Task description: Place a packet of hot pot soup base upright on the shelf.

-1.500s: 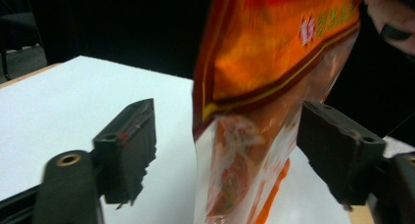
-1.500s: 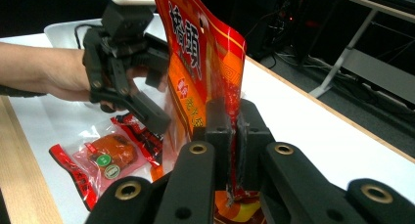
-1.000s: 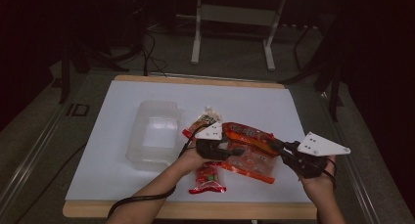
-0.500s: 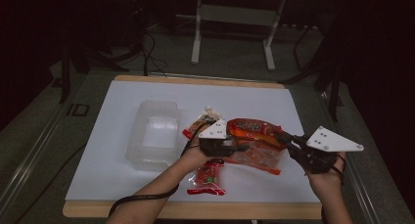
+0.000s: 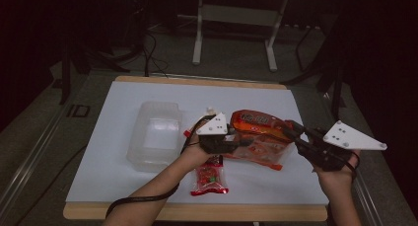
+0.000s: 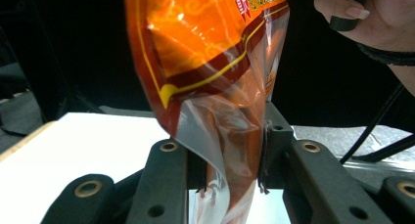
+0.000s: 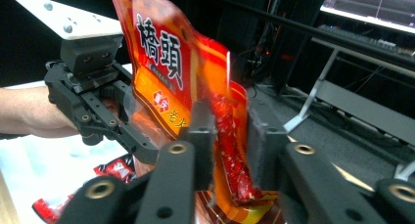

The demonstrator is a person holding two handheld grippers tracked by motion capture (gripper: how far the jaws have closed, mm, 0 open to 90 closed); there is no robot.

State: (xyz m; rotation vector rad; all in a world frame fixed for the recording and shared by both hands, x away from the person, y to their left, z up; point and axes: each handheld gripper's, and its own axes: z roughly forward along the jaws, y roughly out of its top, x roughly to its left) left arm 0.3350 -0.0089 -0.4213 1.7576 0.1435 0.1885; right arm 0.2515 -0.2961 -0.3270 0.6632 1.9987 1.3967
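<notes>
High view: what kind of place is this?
Likely a lab or data-collection workspace, not a home: a white-topped table on a grey floor, a metal desk frame behind, cables on the floor, and dark surroundings.

This looks like a lab or recording room set up for data capture, dim all round and lit mainly over one work surface. A white board [image 5: 148,95] with a wooden edge lies on a grey floor [image 5: 236,53], with cables [image 5: 148,48] trailing across it and the white legs of a desk frame [image 5: 234,26] standing behind. In the right gripper view a lit screen [image 7: 372,6] glows at the upper right above dark benches, and a grey plate [image 5: 352,136] studded with small dots rides on hand-held gear.
</notes>
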